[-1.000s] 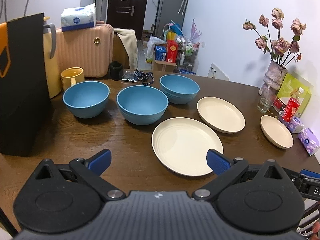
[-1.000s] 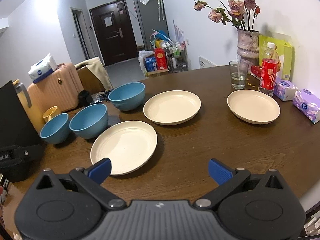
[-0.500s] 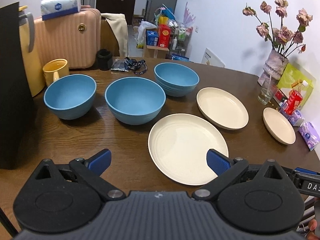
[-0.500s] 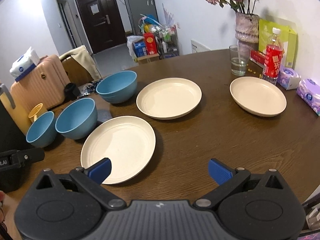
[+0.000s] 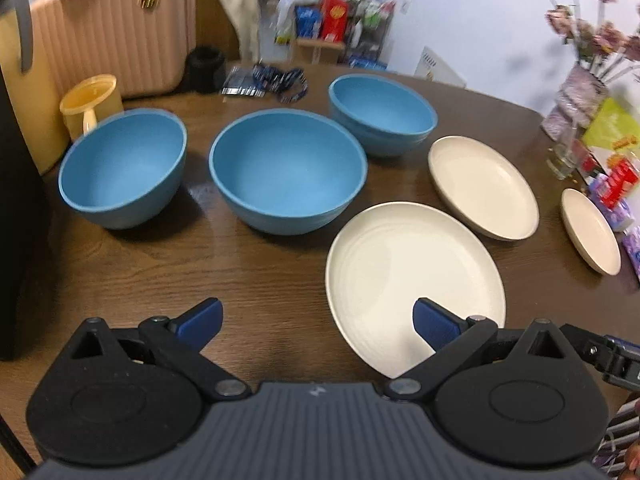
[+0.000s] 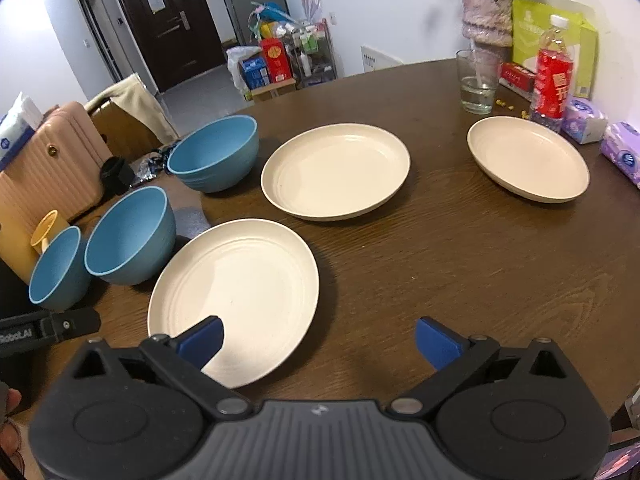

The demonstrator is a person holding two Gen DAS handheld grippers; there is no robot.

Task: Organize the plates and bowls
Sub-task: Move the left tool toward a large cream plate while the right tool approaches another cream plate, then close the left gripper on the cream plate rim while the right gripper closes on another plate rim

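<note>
Three blue bowls stand on the brown table: a left bowl (image 5: 122, 174), a middle bowl (image 5: 287, 170) and a far bowl (image 5: 381, 114). Three cream plates lie to their right: a near plate (image 5: 412, 276), a middle plate (image 5: 482, 186) and a far plate (image 5: 590, 230). My left gripper (image 5: 318, 324) is open above the table's near side, its right finger over the near plate's rim. In the right wrist view my right gripper (image 6: 318, 340) is open too, its left finger over the near plate (image 6: 236, 280); the middle plate (image 6: 336, 170) and far plate (image 6: 528, 158) lie beyond.
A yellow mug (image 5: 92, 102), a pink suitcase (image 5: 108, 28) and a black bag (image 5: 16, 216) crowd the left side. A vase (image 6: 486, 24), glass (image 6: 476, 82), red bottle (image 6: 554, 76) and tissue packs (image 6: 622, 152) line the right edge. Lanyards (image 5: 276, 78) lie behind the bowls.
Both grippers have moved forward and tilted down towards the table, so the bowls and plates look larger and closer. Both stay open, and nothing on the table has shifted.
</note>
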